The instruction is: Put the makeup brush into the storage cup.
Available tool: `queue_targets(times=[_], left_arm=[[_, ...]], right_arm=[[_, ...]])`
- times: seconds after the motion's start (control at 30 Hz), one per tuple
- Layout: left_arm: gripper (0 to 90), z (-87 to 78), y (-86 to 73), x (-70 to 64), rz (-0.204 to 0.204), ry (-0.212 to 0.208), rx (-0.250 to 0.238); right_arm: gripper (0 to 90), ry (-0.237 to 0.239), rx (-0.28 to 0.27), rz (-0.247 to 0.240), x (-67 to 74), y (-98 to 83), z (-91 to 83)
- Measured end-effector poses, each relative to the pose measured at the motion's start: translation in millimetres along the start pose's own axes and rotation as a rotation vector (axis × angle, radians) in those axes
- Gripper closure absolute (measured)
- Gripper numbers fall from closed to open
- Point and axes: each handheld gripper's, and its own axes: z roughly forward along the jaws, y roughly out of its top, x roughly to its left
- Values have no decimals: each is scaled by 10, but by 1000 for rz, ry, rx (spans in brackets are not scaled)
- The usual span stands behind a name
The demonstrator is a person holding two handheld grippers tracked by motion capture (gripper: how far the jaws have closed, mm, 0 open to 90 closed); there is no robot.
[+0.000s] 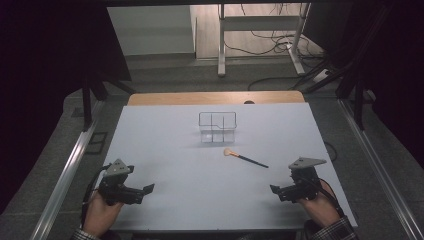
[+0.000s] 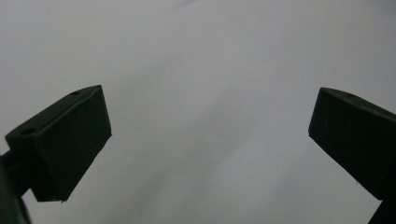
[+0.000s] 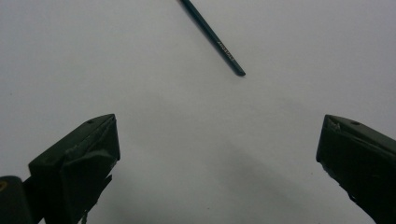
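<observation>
A pale worktop (image 1: 165,150) spreads under both hands. Toward its far middle stands a clear organiser box (image 1: 217,127) with compartments. At the near left corner the left gripper (image 1: 146,190) rests low with its jaws spread wide and nothing between them. At the near right the right gripper (image 1: 276,191) is likewise spread and empty. Between box and right gripper lies a makeup brush (image 1: 245,158), bristles toward the box, its dark handle tip pointing at the right gripper, well apart from it.

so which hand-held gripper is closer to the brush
The right hand-held gripper: the brush lies just ahead of it, handle tip toward it. The left hand-held gripper sits farther away across the table.
</observation>
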Motion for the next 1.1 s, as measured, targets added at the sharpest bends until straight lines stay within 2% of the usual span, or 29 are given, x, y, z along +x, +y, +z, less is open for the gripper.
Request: queue_targets(times=[0.27,0.37,0.67,1.1], left_arm=[[0,6,-7,20,-12,-13,-5],[0,3,-8,30,-9,-9,-10],[0,-5,-7,47,-22,-14,-20],[0,10,-5,41,-16,-27,-12]], right_arm=[[0,7,1,-3,23,20,7],[0,-6,22,-8,38,23,29],[0,-7,31,9,31,19,40],[0,-9,38,-28,58,40,54]])
